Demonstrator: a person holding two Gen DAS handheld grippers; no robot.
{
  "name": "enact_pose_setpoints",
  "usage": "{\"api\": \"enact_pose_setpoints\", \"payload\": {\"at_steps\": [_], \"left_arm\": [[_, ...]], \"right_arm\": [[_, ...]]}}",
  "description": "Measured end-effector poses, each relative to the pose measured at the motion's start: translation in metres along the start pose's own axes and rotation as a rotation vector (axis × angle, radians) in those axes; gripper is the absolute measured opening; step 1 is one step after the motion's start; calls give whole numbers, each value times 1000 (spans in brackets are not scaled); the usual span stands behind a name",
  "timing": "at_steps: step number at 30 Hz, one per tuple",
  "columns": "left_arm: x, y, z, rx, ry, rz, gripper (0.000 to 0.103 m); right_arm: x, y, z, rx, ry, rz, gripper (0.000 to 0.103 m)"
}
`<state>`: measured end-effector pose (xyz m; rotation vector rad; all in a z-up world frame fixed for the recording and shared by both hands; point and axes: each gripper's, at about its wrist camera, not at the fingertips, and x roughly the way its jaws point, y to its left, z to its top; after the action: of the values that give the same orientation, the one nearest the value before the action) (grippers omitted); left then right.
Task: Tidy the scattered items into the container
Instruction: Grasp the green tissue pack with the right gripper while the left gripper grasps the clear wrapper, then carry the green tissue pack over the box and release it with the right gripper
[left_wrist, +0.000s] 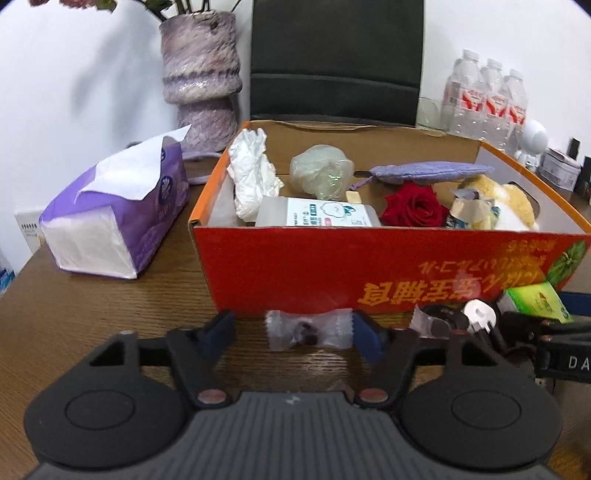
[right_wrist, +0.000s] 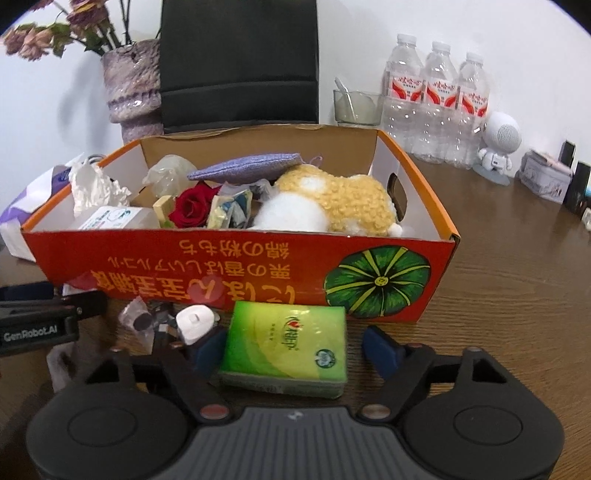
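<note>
Between the blue pads of the left gripper (left_wrist: 293, 329), in the left wrist view, lies a small sweet in a clear twisted wrapper (left_wrist: 308, 329) with a dark centre; the right pad touches its twisted end while the left pad stands apart from it, so the jaws are open and not yet clamped. Just beyond the fingertips rises the red front wall of the cardboard box (left_wrist: 280, 266), orange along its rim, printed with upside-down yellow characters. Inside it sit crumpled white tissue (left_wrist: 251, 173), a clear bottle lying flat (left_wrist: 317, 212), a red rose (left_wrist: 415, 205), a lilac cloth (left_wrist: 430, 171) and a yellow plush toy (left_wrist: 513, 201). Off to the left of the fingers is a purple tissue pack (left_wrist: 118, 210). In the right wrist view, a green and yellow packet of tissues (right_wrist: 286, 349) lies flat on the wooden table (right_wrist: 517, 266) between the pads of the right gripper (right_wrist: 295, 349); the left pad is against its edge, the right pad clear of it, so these jaws stand open too. Left of the fingers lie a white plug-like piece (right_wrist: 194, 321) and a small clear sachet with a dark disc (right_wrist: 138, 321), in front of the box wall with its green pumpkin picture (right_wrist: 376, 282).
</note>
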<state>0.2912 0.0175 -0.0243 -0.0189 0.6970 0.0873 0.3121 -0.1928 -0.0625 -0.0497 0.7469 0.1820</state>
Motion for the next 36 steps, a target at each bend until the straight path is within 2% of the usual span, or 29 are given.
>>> {"api": "enact_pose_setpoints", "payload": {"at_steps": [2, 3, 5, 8, 11, 20, 29, 36], "left_arm": [[-3, 1, 0, -7, -4, -8, 43], [-3, 1, -1, -8, -6, -16, 42], [-5, 0, -2, 2, -15, -20, 33], [-9, 2, -5, -10, -18, -40, 31], [-12, 8, -8, -33, -20, -62, 12], [-31, 17, -17, -71, -60, -106, 12], [-68, 23, -28, -119, -118, -167, 12], [-92, 21, -13, -107, -190, -217, 12]], "right_arm": [[-2, 1, -1, -11, -7, 14, 68], [-3, 2, -1, -14, -11, 17, 65], [-4, 2, -2, -17, -15, 20, 65], [-8, 0, -5, -12, -22, 28, 64], [-11, -3, -9, 1, -29, 35, 64], [-27, -15, -19, 43, -54, 45, 64], [-54, -26, -31, 67, -109, 34, 64], [-78, -28, -29, 90, -167, 57, 64]]}}
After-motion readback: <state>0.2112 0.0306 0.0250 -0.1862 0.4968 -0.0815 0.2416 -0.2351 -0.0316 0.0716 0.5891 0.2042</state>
